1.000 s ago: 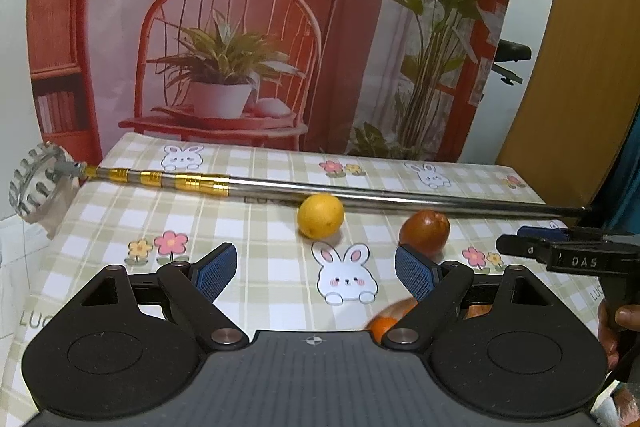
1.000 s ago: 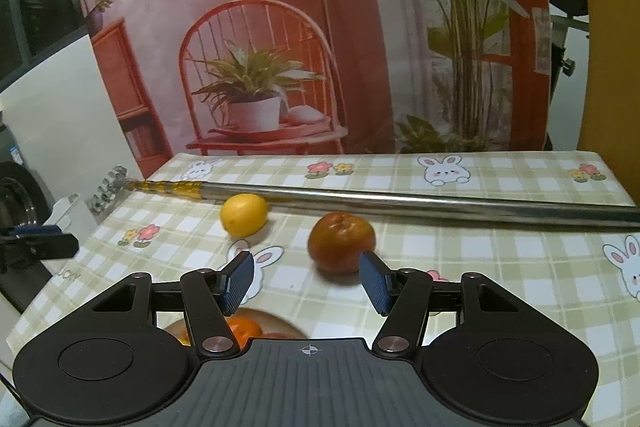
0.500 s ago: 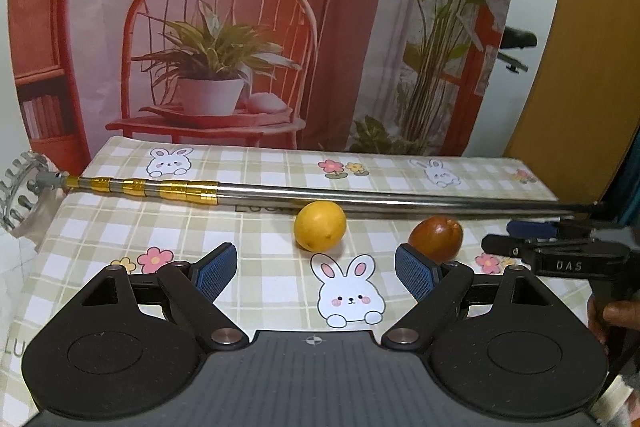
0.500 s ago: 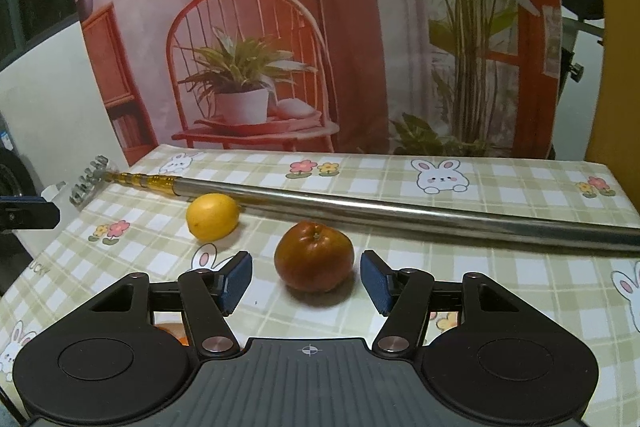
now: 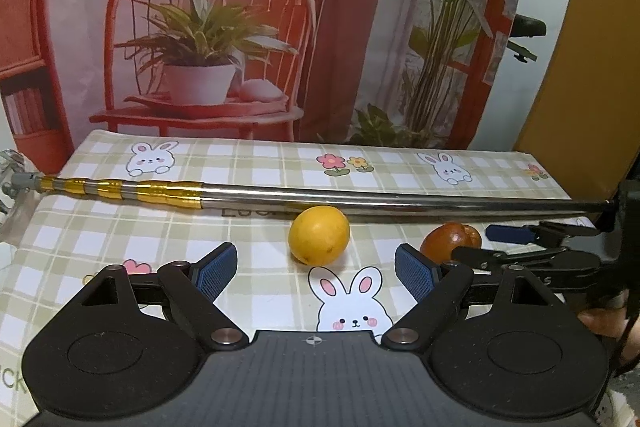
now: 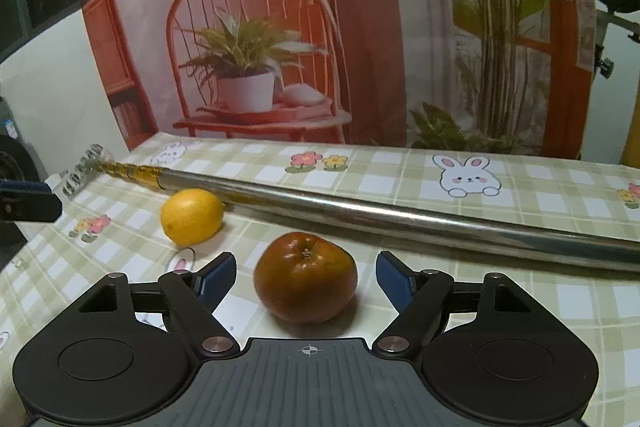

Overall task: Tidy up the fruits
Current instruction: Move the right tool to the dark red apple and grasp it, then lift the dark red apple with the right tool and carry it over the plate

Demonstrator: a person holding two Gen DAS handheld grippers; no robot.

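Observation:
A yellow lemon (image 5: 319, 240) lies on the checked tablecloth just ahead of my open left gripper (image 5: 316, 267); it also shows in the right wrist view (image 6: 192, 215). A dark red-brown round fruit (image 6: 305, 277) sits between the open blue pads of my right gripper (image 6: 306, 277), touching neither pad. The same fruit shows in the left wrist view (image 5: 450, 247), with the right gripper's fingers (image 5: 510, 234) around it. Both grippers are empty.
A long steel telescopic pole (image 5: 360, 201) with a gold-banded end lies across the table behind the fruits; it also shows in the right wrist view (image 6: 400, 219). A printed backdrop (image 5: 240, 27) stands at the table's far edge. The tablecloth (image 6: 520, 307) extends to the right.
Both grippers have moved forward and lower. The red-brown fruit now sits between the right pads, and the lemon is closer to the left gripper. The orange fruits near the camera have left view.

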